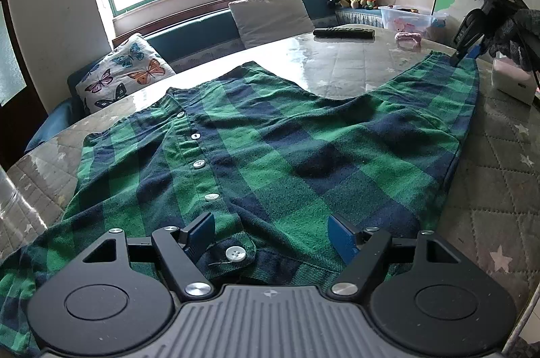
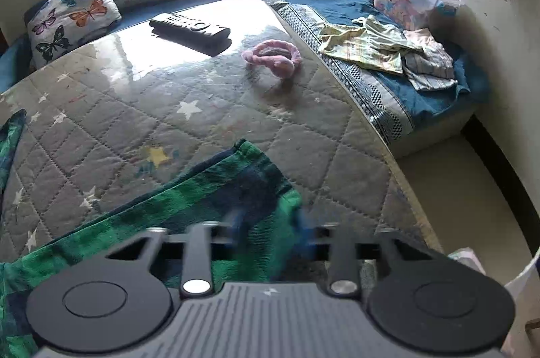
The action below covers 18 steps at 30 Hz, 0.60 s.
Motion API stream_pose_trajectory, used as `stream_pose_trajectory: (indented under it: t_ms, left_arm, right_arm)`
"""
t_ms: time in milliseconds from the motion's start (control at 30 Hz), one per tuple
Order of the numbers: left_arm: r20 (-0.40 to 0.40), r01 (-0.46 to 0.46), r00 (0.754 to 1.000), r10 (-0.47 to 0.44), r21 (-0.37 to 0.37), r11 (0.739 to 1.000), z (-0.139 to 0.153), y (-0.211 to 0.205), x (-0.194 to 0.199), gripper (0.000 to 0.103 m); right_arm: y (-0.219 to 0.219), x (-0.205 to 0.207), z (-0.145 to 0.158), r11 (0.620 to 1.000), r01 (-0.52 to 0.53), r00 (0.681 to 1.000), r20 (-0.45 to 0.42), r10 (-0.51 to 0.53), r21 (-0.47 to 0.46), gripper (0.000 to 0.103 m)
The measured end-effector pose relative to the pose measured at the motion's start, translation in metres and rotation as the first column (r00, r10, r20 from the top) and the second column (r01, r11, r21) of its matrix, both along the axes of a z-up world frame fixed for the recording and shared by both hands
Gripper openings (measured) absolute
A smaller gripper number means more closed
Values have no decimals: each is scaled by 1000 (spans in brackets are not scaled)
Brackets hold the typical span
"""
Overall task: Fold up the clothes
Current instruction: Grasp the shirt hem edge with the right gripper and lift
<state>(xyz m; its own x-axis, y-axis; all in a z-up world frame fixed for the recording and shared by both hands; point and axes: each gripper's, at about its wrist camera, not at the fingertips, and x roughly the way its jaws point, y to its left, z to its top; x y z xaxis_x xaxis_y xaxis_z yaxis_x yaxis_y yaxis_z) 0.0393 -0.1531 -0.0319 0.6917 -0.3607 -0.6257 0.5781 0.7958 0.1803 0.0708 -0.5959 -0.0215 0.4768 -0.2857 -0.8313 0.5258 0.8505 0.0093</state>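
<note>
On the quilted table [image 1: 489, 223], left tongs [image 1: 271, 234] gape over the plaid shirt [image 1: 270, 162]; right tongs [image 2: 266, 223] clench its corner.

Table [image 2: 209, 128] beyond shirt [image 1: 270, 155] mostly bare — remote [image 2: 190, 28], pink headband [image 2: 271, 55] near far edge.

The shirt [image 1: 287, 148] is made of soft, matt woven flannel with glossy plastic buttons [image 1: 235, 254]. The tabletop [image 2: 209, 121] is covered by quilted cloth under a glossy clear sheet.
</note>
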Motion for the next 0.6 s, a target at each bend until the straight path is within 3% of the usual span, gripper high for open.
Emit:
stream_pose_trajectory:
  t_ms: [200, 367, 600]
  left_arm:
    - [7, -5, 1000, 5, -3, 1000, 1, 2, -1, 77]
    - [12, -19, 1000, 19, -10, 1000, 4, 5, 0, 77]
    - [37, -63, 997, 64, -41, 997, 12, 21, 2, 81]
  right_arm:
    - [22, -10, 21, 998, -54, 995, 81, 55, -11, 7]
    - [60, -19, 56, 986, -165, 967, 193, 166, -20, 6]
    - [135, -22, 118, 927, -374, 855, 377, 355, -25, 6]
